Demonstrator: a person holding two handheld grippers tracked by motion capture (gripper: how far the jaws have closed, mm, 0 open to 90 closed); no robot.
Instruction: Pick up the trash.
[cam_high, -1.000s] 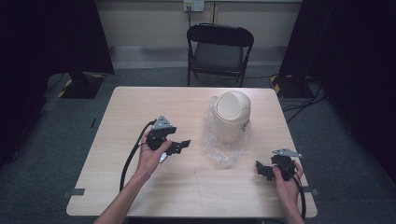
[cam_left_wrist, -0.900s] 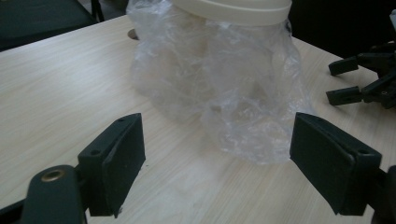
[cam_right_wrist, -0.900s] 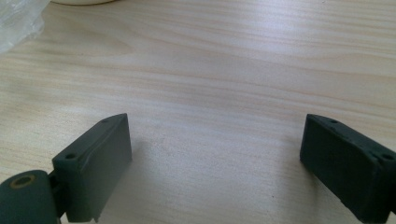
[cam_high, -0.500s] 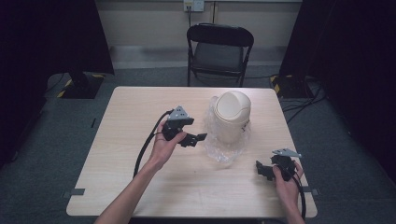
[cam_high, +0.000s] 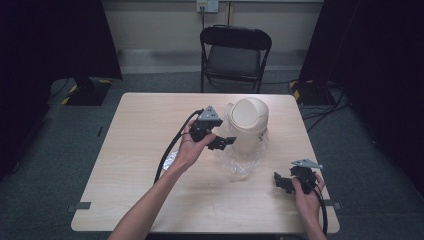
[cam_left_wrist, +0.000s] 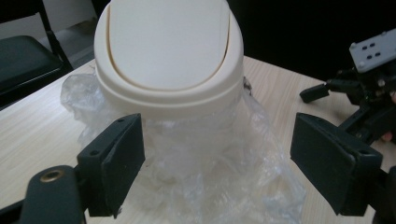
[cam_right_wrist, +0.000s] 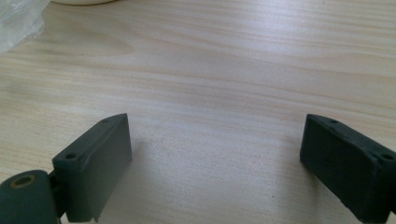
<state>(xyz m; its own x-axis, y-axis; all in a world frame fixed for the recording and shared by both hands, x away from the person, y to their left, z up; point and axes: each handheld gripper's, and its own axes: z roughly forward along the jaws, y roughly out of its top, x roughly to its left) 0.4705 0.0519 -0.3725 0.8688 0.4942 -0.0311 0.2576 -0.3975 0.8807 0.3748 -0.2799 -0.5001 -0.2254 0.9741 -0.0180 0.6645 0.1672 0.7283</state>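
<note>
Black left claw (cam_high: 226, 142) gapes wide, empty, beside the cream bin (cam_high: 248, 123).

Beyond my table (cam_high: 135, 150) I saw a black folding chair (cam_high: 235, 52) against the pale wall, a wall socket (cam_high: 207, 6) above it, and dark curtains (cam_high: 50, 45) either side

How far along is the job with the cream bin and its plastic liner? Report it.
Done: nothing visibly; the crumpled clear plastic bag lies loose around the cream swing-lid bin. In hand: the left claw, open and empty, reaches toward the bin. Left: gripping bin or bag; the right claw rests open near the table's edge.
</note>
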